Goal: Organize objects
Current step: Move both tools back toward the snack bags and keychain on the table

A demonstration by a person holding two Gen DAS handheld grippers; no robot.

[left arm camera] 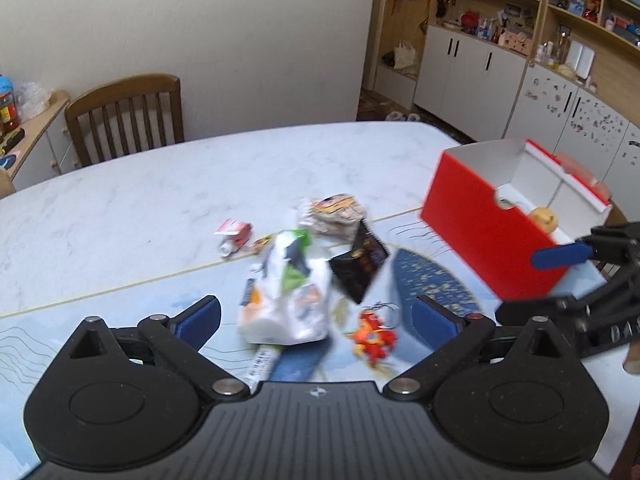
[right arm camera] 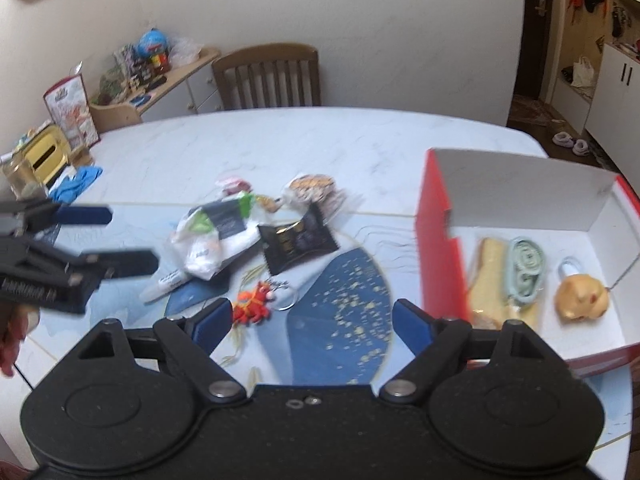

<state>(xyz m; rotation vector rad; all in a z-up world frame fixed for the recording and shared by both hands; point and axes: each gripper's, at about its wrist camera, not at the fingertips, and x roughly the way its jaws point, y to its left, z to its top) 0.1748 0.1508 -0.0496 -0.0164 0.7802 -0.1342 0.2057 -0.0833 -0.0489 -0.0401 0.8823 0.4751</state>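
Observation:
A loose pile lies mid-table: a white plastic bag point(left arm camera: 288, 300) point(right arm camera: 212, 240), a black packet point(left arm camera: 360, 266) point(right arm camera: 298, 242), a round snack pack point(left arm camera: 334, 212) point(right arm camera: 312, 188), a small red-white packet point(left arm camera: 234, 234) and a red keychain toy point(left arm camera: 372, 338) point(right arm camera: 254, 304). My left gripper point(left arm camera: 318, 312) point(right arm camera: 134, 240) hovers open over the bag and toy, touching neither. The right gripper point(right arm camera: 314, 316) point(left arm camera: 518, 286) is open over the blue mat, empty, the toy by its left finger. To the right stands a red box point(left arm camera: 480, 232) point(right arm camera: 436, 248) holding a yellow toy point(right arm camera: 582, 296), a mint cable point(right arm camera: 526, 268) and a yellow packet point(right arm camera: 488, 276).
A white marker point(right arm camera: 164, 284) pokes out from under the bag. Blue gloves point(right arm camera: 76, 184) and jars sit at the table's left edge. A wooden chair point(left arm camera: 124, 116) point(right arm camera: 268, 76) stands behind the marble table point(left arm camera: 160, 200). Cabinets line the right wall.

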